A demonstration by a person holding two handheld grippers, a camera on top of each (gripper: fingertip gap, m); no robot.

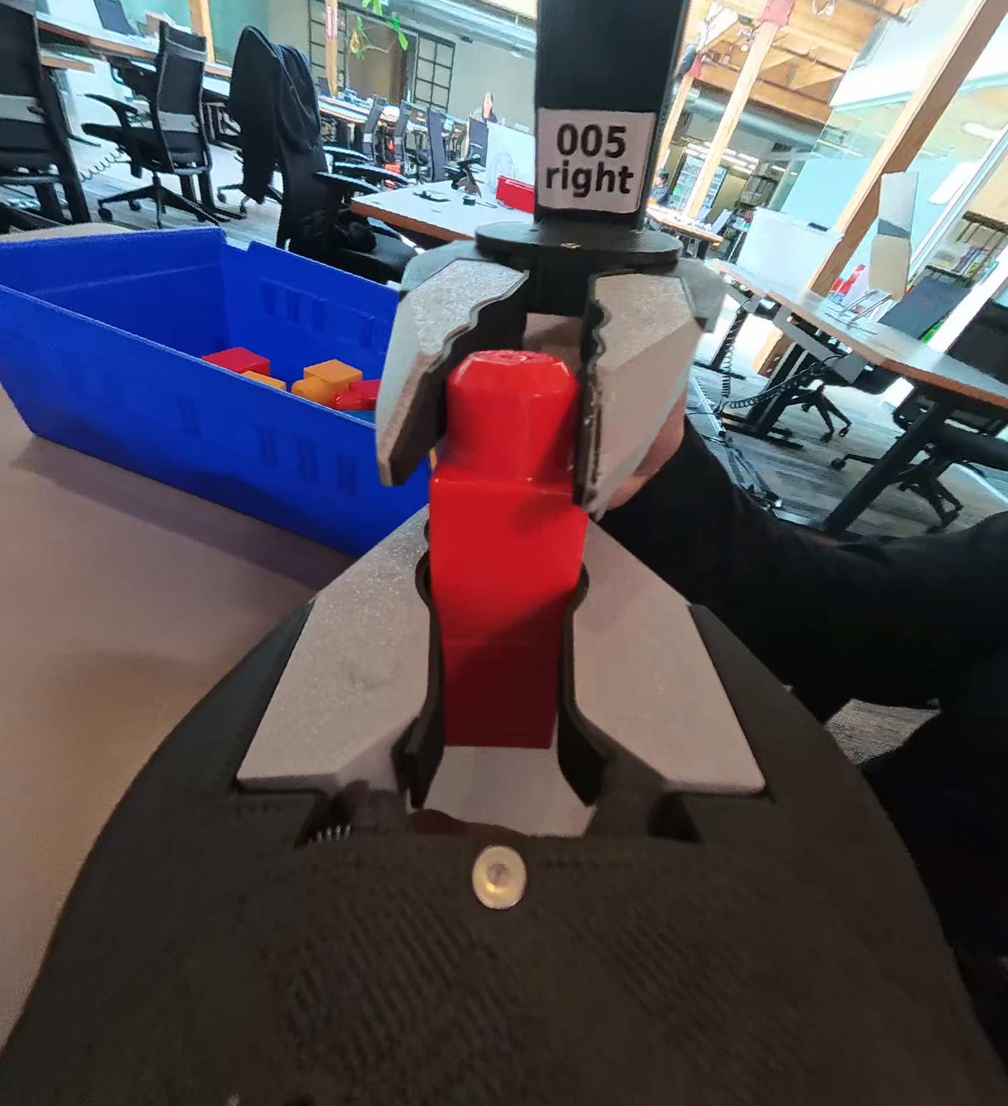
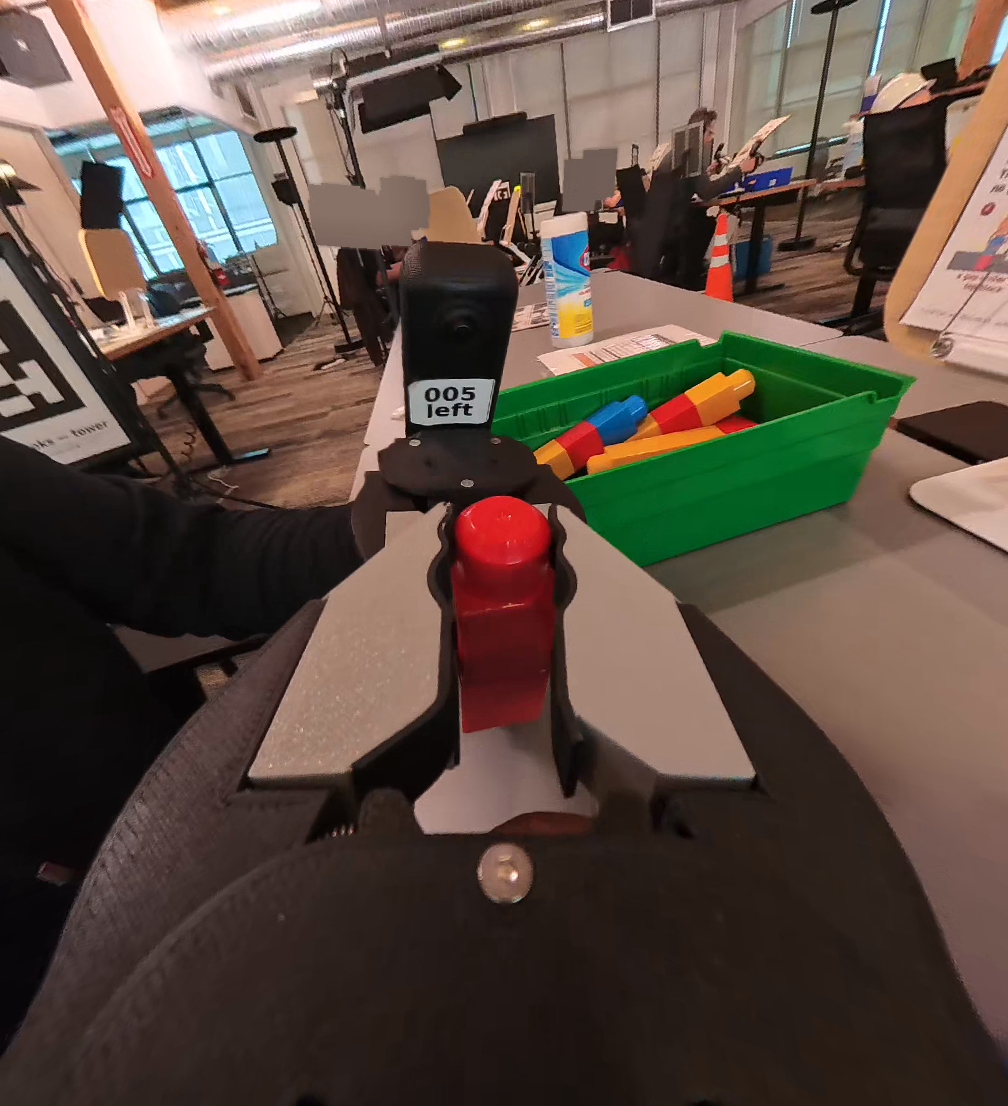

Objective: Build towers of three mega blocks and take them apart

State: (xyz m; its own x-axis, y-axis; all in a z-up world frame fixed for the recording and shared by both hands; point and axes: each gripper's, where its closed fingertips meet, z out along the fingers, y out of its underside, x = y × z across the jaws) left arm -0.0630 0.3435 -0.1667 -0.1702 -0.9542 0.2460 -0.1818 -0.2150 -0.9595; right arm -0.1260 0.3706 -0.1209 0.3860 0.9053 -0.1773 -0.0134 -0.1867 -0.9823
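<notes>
Left wrist view: left gripper point(image 1: 504, 538) fingers clamp the red plastic mega block point(image 1: 504, 574) body lengthwise; right gripper point(image 1: 489, 473) fingers straddle its stud end, opposite, touching at least one side.

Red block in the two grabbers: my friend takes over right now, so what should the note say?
Left gripper: clamped on the body of the red block.
Right gripper: closed around the same block's stud, from the opposite side.
Blue bin: loose blocks.
Green bin: finished towers, lying down.
Left to do: nothing is stacked on this block yet; it probably needs two more.
</notes>
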